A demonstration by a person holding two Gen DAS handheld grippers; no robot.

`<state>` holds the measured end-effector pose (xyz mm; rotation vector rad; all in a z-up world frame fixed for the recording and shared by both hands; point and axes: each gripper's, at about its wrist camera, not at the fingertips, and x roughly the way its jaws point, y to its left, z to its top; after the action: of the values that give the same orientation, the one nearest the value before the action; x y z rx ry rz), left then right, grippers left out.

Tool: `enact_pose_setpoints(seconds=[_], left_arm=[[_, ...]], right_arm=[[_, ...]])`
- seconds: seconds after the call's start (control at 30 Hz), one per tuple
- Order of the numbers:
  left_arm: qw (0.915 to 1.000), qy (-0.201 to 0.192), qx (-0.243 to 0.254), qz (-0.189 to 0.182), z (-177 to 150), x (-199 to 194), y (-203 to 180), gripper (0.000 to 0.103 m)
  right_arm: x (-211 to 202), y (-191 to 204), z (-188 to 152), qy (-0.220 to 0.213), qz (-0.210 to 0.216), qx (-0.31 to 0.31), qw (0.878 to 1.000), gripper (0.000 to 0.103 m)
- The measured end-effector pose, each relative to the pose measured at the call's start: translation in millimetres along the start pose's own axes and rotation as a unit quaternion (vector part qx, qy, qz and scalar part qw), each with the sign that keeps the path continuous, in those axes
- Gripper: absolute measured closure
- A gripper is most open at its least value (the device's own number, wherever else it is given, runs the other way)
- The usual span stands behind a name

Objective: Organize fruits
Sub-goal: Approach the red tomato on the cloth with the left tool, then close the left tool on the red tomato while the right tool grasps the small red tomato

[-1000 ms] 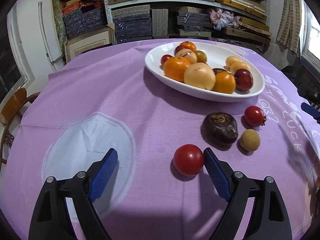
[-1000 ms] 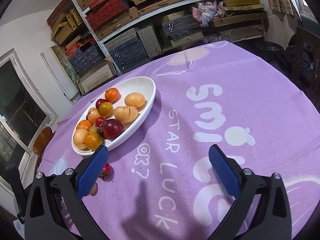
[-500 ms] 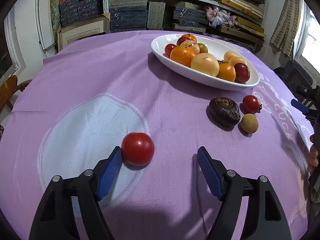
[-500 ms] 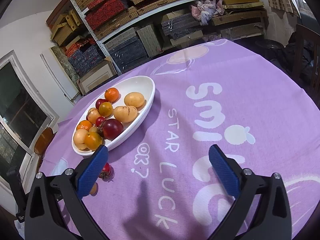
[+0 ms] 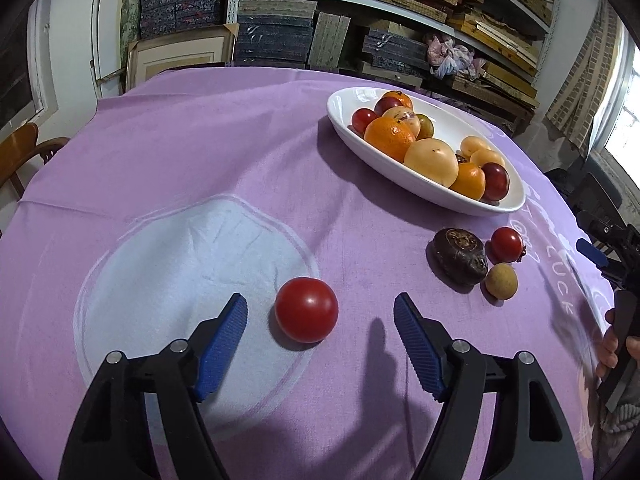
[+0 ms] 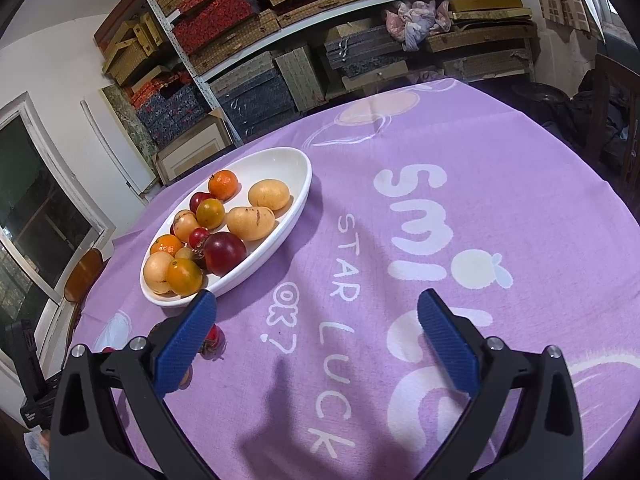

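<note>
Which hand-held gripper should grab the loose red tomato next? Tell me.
Left. The left hand-held gripper stands open with the red tomato between its jaws, untouched. The right hand-held gripper hangs open over bare purple cloth away from that tomato.

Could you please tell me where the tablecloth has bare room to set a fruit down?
Free: the pale print left of the red tomato, and the lettered cloth right of the white bowl. Crowded: the bowl and the three fruits beside it.
</note>
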<state>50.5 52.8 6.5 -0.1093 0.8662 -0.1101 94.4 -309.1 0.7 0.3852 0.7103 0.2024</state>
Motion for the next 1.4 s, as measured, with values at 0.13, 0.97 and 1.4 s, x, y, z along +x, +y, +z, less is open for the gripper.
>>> enact_pose_setpoints(seconds=[0.13, 0.97, 1.4], left_arm=[[0.9998, -0.011, 0.014, 0.003, -0.2, -2.6, -3.8, 0.049], [0.9997, 0.001, 0.022, -0.002, 0.0, 1.2, -6.0, 0.073], [0.9997, 0.004, 0.024, -0.002, -0.3, 3.6, -5.4, 0.073]], right_arm=[[0.1, 1.6, -1.0, 0.001, 0.000, -0.001, 1.000, 0.004], [14.5, 89.2, -33.8, 0.035, 0.007, -0.231, 0.972, 0.011], [63.2, 112.1, -28.0, 0.101, 0.013, -0.243, 0.965, 0.049]])
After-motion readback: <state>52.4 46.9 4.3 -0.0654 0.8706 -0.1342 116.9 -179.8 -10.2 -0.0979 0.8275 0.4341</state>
